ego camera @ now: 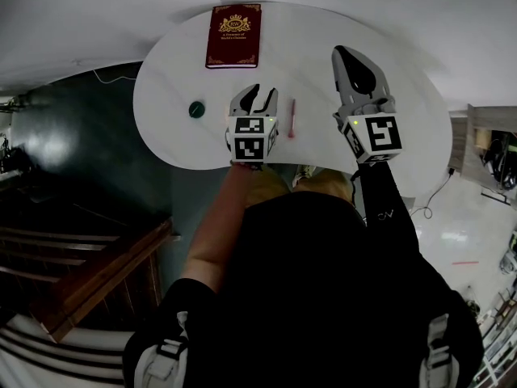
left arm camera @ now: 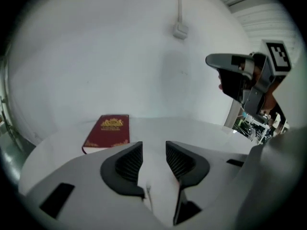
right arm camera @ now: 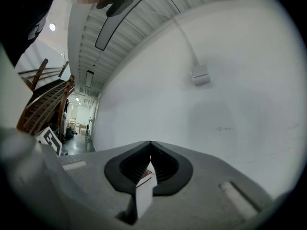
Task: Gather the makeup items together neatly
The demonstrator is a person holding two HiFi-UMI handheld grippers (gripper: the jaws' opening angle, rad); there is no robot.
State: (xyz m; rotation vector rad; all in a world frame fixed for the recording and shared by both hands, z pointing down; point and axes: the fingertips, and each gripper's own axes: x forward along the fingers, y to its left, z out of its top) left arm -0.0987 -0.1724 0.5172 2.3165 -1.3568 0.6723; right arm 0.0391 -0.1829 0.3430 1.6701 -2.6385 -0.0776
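Note:
On the white rounded table (ego camera: 170, 79) lie a slim pink stick (ego camera: 292, 118) and, further left, a small dark green round item (ego camera: 196, 109). My left gripper (ego camera: 260, 95) hovers between them, just left of the stick, with its jaws open and nothing between them. In the left gripper view the same gripper (left arm camera: 153, 147) points toward a red book (left arm camera: 108, 131). My right gripper (ego camera: 343, 55) is held up over the table's right part with its fingertips together. In the right gripper view this gripper (right arm camera: 151, 143) faces the white wall, and I see nothing held.
The red book (ego camera: 233, 35) lies at the table's far edge. A cable with a small white box (left arm camera: 180, 30) hangs on the wall behind. Wooden stairs (ego camera: 97, 273) and a dark floor lie to the left, below the table.

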